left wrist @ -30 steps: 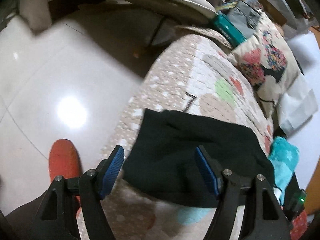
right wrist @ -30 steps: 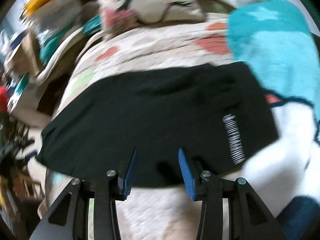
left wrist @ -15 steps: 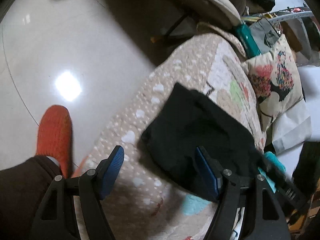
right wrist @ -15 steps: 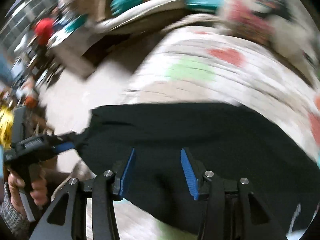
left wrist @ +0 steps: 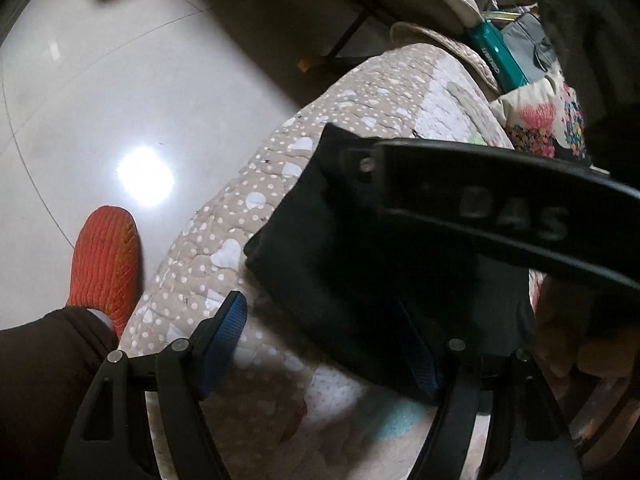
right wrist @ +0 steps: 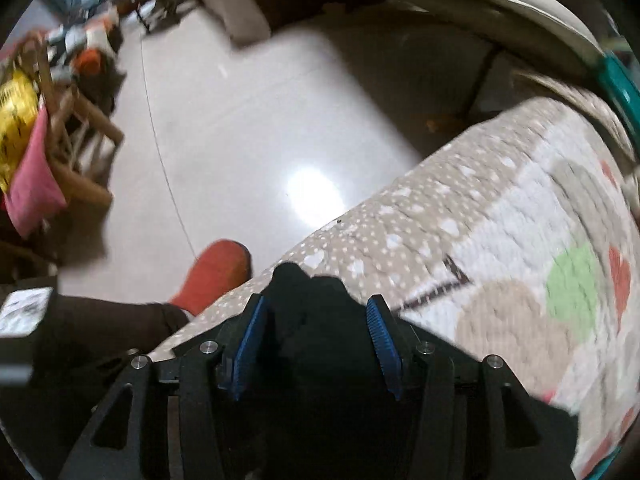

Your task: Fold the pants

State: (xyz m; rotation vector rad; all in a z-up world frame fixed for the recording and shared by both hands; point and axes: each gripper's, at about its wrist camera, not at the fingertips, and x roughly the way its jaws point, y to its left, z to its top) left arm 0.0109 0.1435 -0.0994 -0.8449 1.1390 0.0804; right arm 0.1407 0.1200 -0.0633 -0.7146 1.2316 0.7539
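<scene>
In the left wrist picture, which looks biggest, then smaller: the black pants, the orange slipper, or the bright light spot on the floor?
1. black pants
2. orange slipper
3. light spot

That is only how they look in this view.

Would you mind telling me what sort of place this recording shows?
Most likely a lived-in home room: a quilted cover over a sofa or bed, a printed cushion, a glossy tiled floor and cluttered furniture.
</scene>
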